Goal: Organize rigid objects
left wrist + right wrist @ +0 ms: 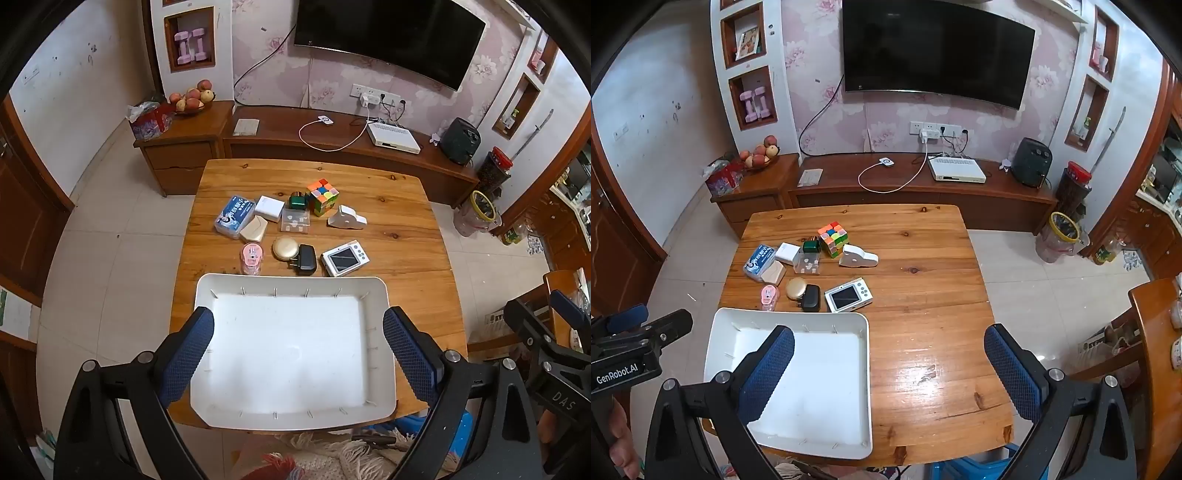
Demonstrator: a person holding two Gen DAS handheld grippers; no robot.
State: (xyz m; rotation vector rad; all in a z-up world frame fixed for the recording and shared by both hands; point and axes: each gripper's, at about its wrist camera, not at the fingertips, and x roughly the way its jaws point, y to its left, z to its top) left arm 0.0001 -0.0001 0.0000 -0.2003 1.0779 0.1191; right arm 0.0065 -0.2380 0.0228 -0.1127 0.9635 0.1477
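Note:
An empty white tray [291,286] sits at the near edge of a wooden table [399,229]; it also shows in the right wrist view [866,369]. Beyond it lie small items: a Rubik's cube [322,196], a white camera [344,257], a black charger [306,259], a gold compact [284,247], a pink case [251,257], a blue box [235,215] and a clear box [295,220]. My left gripper [298,356] is open above the tray. My right gripper [889,373] is open above the tray's right edge and bare table.
A white dog-shaped piece [346,218], a white box [269,208], a green item [298,200] and a beige case [254,229] also lie in the cluster. A TV cabinet [332,144] stands behind the table. A chair [1156,332] is at the right.

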